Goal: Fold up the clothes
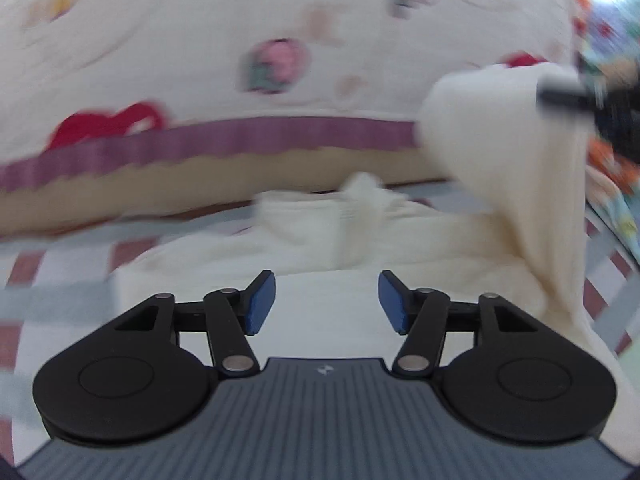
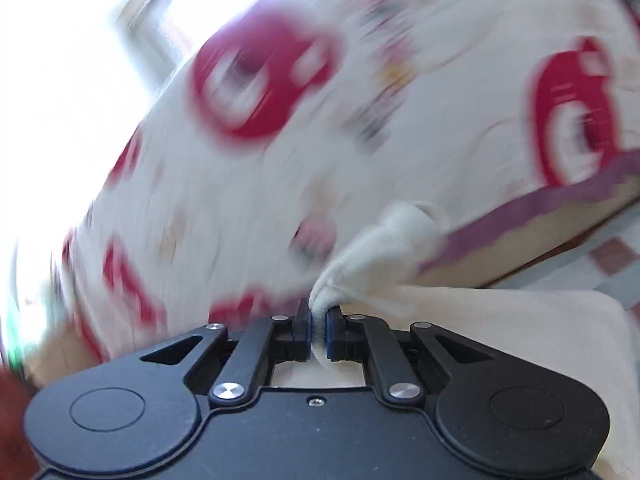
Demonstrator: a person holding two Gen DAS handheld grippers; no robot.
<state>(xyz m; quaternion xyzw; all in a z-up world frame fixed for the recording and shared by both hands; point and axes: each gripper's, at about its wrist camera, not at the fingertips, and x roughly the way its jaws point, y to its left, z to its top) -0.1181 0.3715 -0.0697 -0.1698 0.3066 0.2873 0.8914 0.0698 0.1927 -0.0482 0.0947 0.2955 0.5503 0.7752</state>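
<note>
A cream garment (image 1: 320,248) lies spread on the checked bed sheet (image 1: 60,280). My left gripper (image 1: 326,304) hovers over its near part, open, with nothing between the blue pads. At the right of the left wrist view one part of the garment (image 1: 520,152) is lifted up toward the other gripper (image 1: 568,96), which shows as a dark blur. In the right wrist view my right gripper (image 2: 319,334) is shut on a bunched fold of the cream garment (image 2: 384,248), which trails away from the pads. Both views are blurred.
A large cream quilt (image 1: 240,40) with red and pink prints and a purple band (image 1: 240,140) rises behind the garment. A colourful patterned fabric (image 1: 612,184) sits at the far right. Bright window light (image 2: 72,80) fills the upper left of the right wrist view.
</note>
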